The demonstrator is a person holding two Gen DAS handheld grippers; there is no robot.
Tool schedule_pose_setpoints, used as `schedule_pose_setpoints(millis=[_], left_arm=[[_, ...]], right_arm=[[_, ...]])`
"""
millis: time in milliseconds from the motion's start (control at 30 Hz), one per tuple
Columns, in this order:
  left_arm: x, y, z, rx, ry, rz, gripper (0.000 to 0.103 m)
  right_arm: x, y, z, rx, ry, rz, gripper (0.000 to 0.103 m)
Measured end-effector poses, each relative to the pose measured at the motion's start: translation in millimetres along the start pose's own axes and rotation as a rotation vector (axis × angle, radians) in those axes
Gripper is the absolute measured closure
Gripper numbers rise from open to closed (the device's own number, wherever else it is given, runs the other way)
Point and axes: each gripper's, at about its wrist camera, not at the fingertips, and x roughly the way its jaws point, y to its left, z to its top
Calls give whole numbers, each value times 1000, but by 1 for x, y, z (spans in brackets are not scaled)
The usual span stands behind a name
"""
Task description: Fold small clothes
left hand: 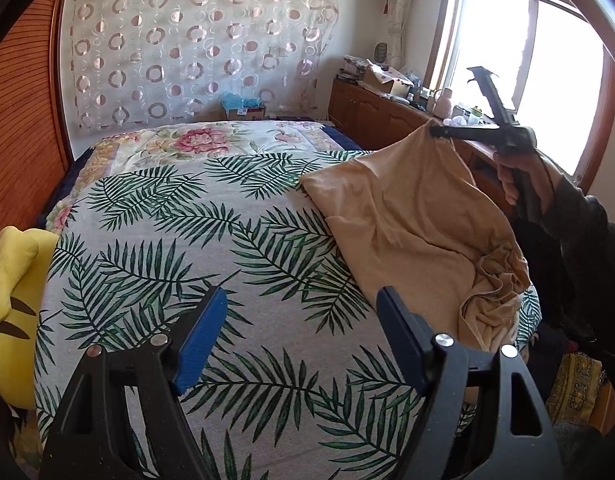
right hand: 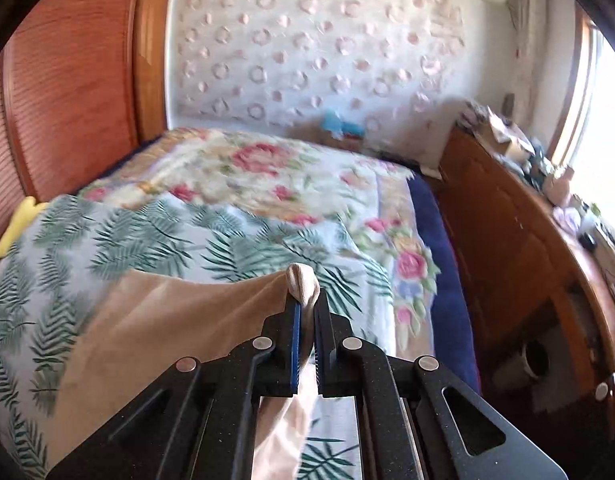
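A tan small garment (left hand: 411, 216) hangs by one corner over the right side of the bed, its lower part bunched near the bed's edge. My right gripper (left hand: 437, 132) is shut on that raised corner; in the right wrist view the gripper (right hand: 306, 308) pinches a fold of the garment (right hand: 167, 320), which drapes down to the left. My left gripper (left hand: 303, 316) is open and empty, low over the leaf-print cover, left of the garment.
The bed has a leaf-print cover (left hand: 187, 264) in front and a floral quilt (left hand: 195, 140) behind. A yellow pillow (left hand: 11, 312) lies at the left edge. A cluttered wooden cabinet (left hand: 387, 112) runs along the right under the window.
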Motion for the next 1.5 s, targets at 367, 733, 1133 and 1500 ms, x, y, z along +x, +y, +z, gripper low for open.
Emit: schedule_pose_setpoints(millis=[367,733,1133,1500], left_arm=[[22,-8,2,2,27,-11,25],[74,-13,46,6,21,-14,25],[143,-29,95,18,40,-19,25],[197,-27,114,27,115,-43,54]], right_arm=[[6,-20,-9,34,43,19,59],[37,-70,-30,162,174,138,58],[58,-86,-32,172,183,256,58],[68,-67,-33,66,144,312,58]])
